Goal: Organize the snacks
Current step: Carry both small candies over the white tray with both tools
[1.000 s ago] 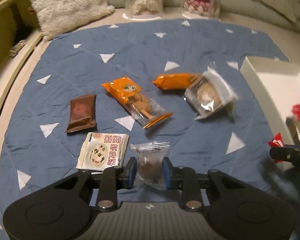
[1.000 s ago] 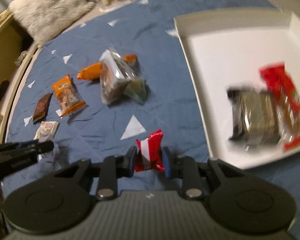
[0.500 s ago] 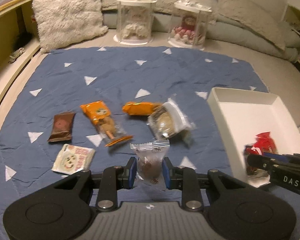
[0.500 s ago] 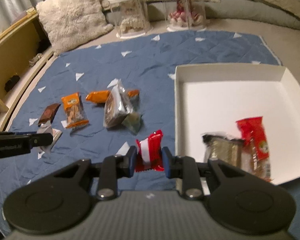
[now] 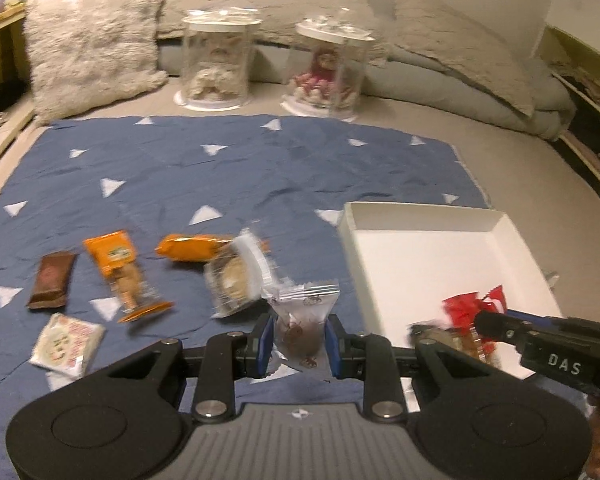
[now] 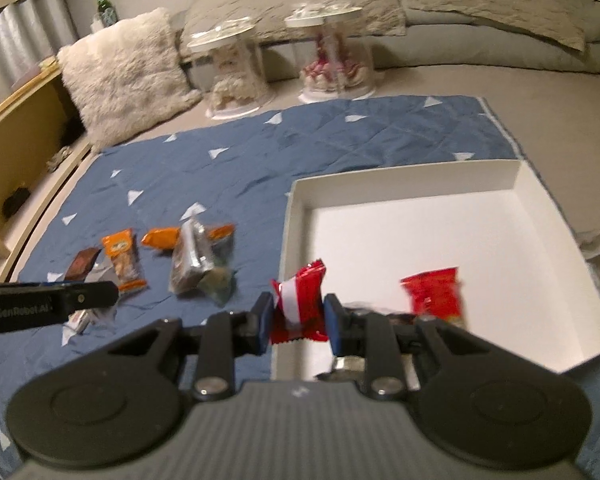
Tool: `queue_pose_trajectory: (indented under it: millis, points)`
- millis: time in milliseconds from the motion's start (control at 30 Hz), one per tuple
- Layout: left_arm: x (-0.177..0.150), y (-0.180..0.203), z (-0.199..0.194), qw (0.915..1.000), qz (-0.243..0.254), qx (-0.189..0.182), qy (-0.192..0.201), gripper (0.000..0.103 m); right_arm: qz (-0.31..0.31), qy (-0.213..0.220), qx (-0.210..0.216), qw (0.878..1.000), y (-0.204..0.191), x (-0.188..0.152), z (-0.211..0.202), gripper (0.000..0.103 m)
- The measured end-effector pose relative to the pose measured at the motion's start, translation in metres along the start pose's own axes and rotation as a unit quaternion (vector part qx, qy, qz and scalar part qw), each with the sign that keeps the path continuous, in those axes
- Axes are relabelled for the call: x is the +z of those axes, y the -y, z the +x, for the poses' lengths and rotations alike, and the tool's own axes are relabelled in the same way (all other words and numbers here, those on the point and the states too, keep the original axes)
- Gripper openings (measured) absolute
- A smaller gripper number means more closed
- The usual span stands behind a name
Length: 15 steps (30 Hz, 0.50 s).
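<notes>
My left gripper (image 5: 299, 340) is shut on a clear packet with a brown snack (image 5: 302, 320), held above the blue mat just left of the white box (image 5: 428, 220). My right gripper (image 6: 296, 318) is shut on a red-and-white packet (image 6: 300, 304) over the white box's (image 6: 420, 184) near-left corner. In the box lie a red packet (image 6: 434, 292) and a dark packet partly hidden behind my right gripper. On the mat lie a brown bar (image 5: 52, 278), an orange cookie pack (image 5: 120, 272), an orange packet (image 5: 190, 246), a clear cookie pack (image 5: 236, 276) and a white square packet (image 5: 66, 344).
The blue quilted mat (image 5: 220, 168) lies on a beige bed. Two clear jars (image 5: 216, 64) (image 5: 328, 68) stand beyond the mat's far edge. A fluffy cushion (image 5: 88, 40) sits at the back left, with large grey pillows behind. A wooden frame runs along the left.
Both grippers have risen and tilted up with their packets held. The left one moved right toward the box; the right one moved over the box's near-left corner.
</notes>
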<state>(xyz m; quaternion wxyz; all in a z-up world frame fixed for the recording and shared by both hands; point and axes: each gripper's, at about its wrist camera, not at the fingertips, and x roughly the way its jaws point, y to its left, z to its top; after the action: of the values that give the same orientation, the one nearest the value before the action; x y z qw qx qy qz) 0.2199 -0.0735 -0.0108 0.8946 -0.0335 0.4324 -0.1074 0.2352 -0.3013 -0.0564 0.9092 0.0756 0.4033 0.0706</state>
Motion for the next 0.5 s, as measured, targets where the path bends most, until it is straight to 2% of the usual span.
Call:
queue_pose_trajectory:
  millis: [300,500]
  points:
    - [0.019,0.038,0.035,0.9992,0.0,-0.041,-0.004,0.03,0.024,0.005,-0.016,1.0,0.033,0.012,0.002,0.032]
    - [0.031,0.055,0.066,0.9977,-0.014,-0.066,-0.012,0.03,0.025,0.001,-0.023,0.999,0.042,0.023,0.015,0.032]
